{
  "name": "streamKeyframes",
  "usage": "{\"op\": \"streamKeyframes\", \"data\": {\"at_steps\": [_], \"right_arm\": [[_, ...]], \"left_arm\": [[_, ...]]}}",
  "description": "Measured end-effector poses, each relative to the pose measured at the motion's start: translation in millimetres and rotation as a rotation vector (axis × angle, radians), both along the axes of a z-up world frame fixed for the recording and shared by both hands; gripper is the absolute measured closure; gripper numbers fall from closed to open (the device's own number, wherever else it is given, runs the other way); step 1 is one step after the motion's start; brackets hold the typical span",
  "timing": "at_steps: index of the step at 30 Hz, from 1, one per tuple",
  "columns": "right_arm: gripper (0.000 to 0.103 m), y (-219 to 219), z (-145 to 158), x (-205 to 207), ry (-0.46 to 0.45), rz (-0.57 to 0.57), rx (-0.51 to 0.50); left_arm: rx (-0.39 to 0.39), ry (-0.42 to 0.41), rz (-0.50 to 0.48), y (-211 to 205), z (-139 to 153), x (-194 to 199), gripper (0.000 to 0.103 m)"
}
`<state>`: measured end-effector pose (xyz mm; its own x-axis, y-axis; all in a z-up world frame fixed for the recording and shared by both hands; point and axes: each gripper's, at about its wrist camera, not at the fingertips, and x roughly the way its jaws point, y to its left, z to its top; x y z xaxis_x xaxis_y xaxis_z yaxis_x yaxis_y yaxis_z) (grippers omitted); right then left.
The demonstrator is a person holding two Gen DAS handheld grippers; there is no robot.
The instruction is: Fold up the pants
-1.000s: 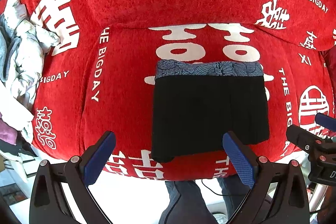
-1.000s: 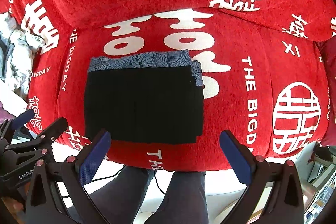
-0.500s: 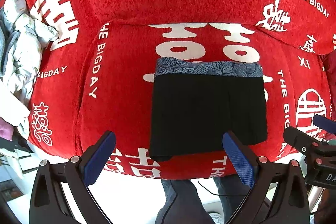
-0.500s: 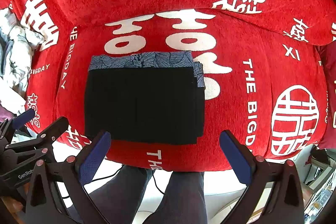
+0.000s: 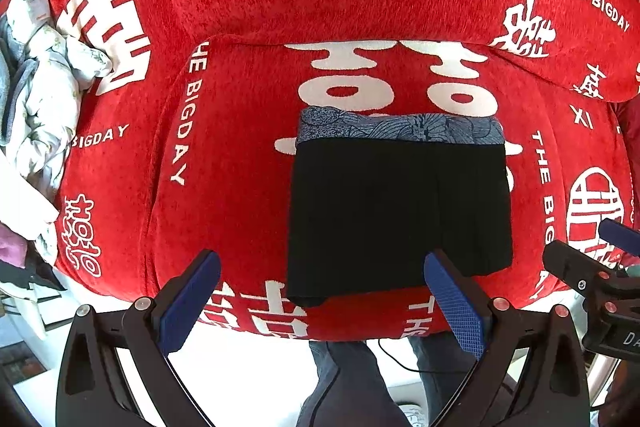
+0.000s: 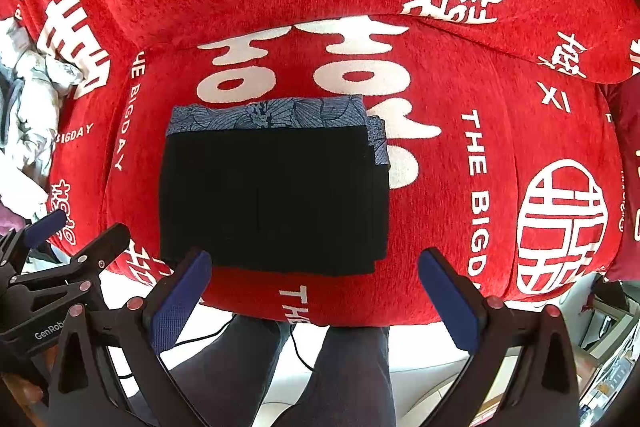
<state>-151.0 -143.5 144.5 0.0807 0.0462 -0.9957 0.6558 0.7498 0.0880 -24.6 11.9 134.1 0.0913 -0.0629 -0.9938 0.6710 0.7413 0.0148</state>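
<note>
Pants point(image 5: 400, 211) lie on the red sofa seat point(image 5: 224, 163) as a compact dark rectangle, the patterned blue waistband point(image 5: 400, 129) along the far edge and the near edge close to the seat's front lip. The rectangle's longer side runs left to right, though only slightly longer than its depth. The fold looks finished, or one halving short of it.

Both grippers hang off the seat's front edge, apart from the cloth, fingers spread wide and holding nothing. The left gripper point(image 5: 320, 303) sits toward the near-left corner of the pants; the right gripper point(image 6: 316, 299) faces the near-right corner. Neither is clearly nearer. A crumpled pile of other laundry point(image 5: 36, 95) rests well apart on the left.
</note>
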Motion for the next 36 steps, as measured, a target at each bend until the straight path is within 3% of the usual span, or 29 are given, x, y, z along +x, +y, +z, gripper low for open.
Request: {"op": "streamKeyframes", "data": {"at_steps": [36], "right_arm": [[0.000, -2.0, -0.7, -3.5, -0.010, -0.014, 0.005]], "left_arm": [[0.006, -0.007, -0.009, -0.9, 1.6, -5.8, 0.001]]}}
